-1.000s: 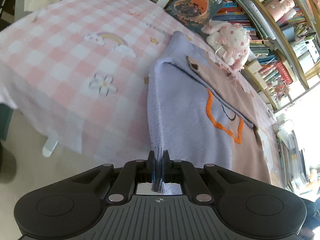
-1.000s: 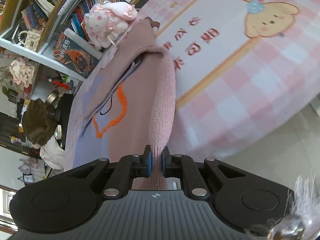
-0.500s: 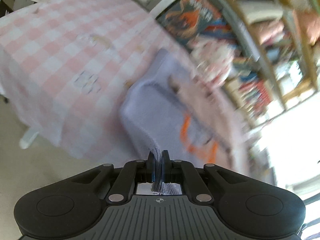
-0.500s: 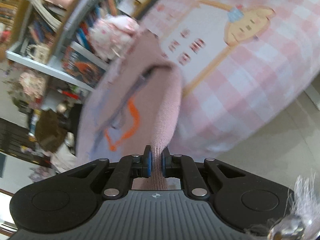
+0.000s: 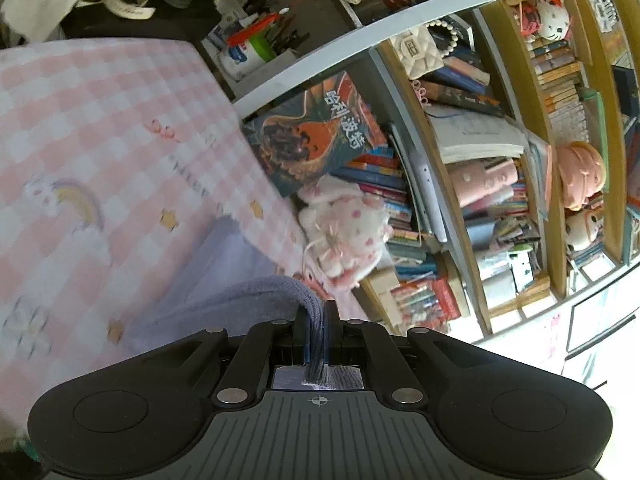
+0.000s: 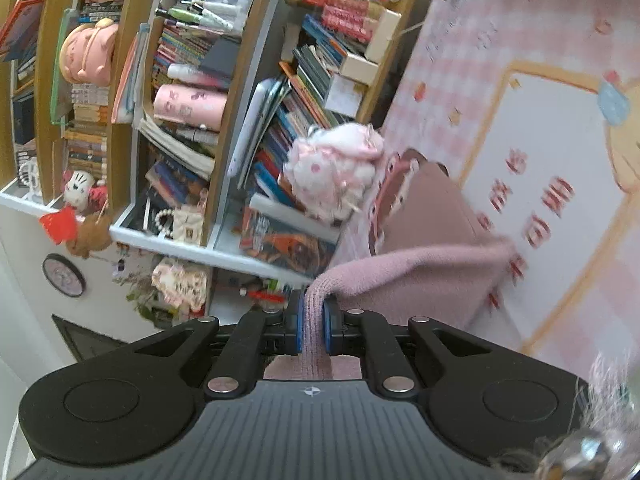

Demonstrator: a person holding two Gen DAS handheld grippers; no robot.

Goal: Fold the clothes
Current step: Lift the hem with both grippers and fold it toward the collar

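A knitted sweater, lavender on one side and dusty pink on the other, lies on a table with a pink checked cloth [image 5: 100, 128]. My left gripper [image 5: 316, 336] is shut on the lavender hem [image 5: 256, 296], lifted and curled over towards the far edge. My right gripper [image 6: 312, 328] is shut on the pink hem [image 6: 416, 272], also lifted and curled forward over the rest of the sweater [image 6: 432, 208]. Most of the garment is hidden below the grippers.
A white and pink plush toy [image 5: 344, 232] [image 6: 336, 168] sits at the table's far edge beside the sweater. Behind it stands a crowded bookshelf [image 5: 480, 152] [image 6: 192, 120]. A desk with cups and tools [image 5: 248, 40] is at the far left.
Both grippers have risen and swung forward toward the bookshelf, carrying the near hem up and over the sweater. The orange embroidery has dropped out of view.
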